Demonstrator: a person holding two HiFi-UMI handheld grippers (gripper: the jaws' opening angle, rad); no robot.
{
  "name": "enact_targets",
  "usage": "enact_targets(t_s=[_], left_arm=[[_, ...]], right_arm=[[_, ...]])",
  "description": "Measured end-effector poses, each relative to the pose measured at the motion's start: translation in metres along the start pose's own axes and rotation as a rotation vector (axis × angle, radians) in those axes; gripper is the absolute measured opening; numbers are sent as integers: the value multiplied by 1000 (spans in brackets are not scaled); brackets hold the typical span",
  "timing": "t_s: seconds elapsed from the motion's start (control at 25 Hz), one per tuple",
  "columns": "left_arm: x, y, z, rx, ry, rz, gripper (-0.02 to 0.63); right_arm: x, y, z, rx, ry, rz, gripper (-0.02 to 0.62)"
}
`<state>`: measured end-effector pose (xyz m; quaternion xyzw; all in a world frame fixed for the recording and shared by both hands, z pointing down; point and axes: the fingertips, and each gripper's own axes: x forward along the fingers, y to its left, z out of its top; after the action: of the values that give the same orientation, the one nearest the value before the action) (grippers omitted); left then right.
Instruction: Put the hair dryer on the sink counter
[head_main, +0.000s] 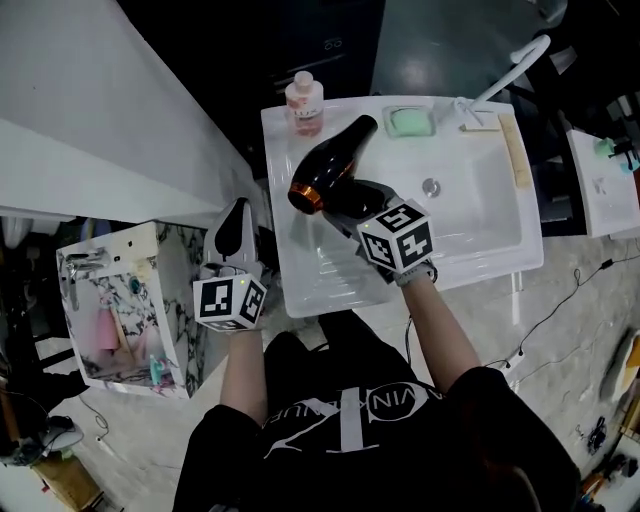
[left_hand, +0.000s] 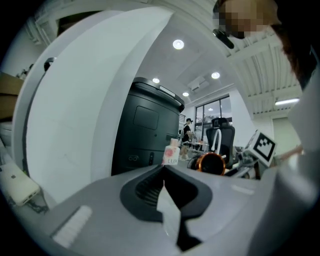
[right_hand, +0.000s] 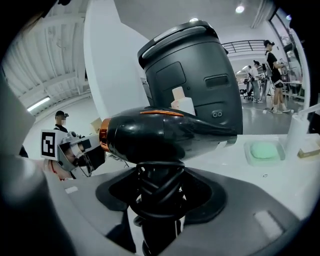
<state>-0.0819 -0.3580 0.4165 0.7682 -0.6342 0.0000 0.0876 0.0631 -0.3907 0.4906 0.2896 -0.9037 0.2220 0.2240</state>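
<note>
My right gripper (head_main: 352, 200) is shut on the handle of a black hair dryer (head_main: 330, 165) with a copper ring at its back end. The cord is wound round the handle (right_hand: 157, 187). The dryer hangs over the left part of the white sink counter (head_main: 290, 290), its nozzle pointing to the far side, toward a pink bottle (head_main: 304, 105). In the right gripper view the dryer body (right_hand: 160, 132) lies crosswise just beyond my jaws. My left gripper (head_main: 237, 228) stands left of the counter, jaws together and holding nothing. From the left gripper view the dryer's copper end (left_hand: 211, 163) shows at the right.
A green soap in a dish (head_main: 409, 121), a white faucet (head_main: 505, 70) and a wooden stick (head_main: 515, 150) sit along the counter's far and right sides. The basin has a drain (head_main: 431, 186). A marble-patterned box (head_main: 125, 300) stands to the left, and a dark cabinet (right_hand: 192, 80) behind.
</note>
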Motion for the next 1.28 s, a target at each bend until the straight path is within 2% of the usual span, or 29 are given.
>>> enact_targets(t_s=[0.2, 0.56, 0.88, 1.12, 1.28], left_arm=[[1, 0, -8, 7, 29, 8, 0], [22, 5, -20, 5, 61, -1, 0], [44, 7, -26, -6, 77, -46, 0], [55, 14, -34, -18, 88, -56, 0], [63, 20, -38, 3, 95, -49, 0]], right_arm=[[14, -5, -5, 24, 23, 2, 278], [41, -19, -19, -58, 121, -95, 278], [60, -25, -24, -42, 157, -100, 278], [71, -35, -25, -75, 180, -140, 278], [79, -41, -26, -102, 197, -160, 278]])
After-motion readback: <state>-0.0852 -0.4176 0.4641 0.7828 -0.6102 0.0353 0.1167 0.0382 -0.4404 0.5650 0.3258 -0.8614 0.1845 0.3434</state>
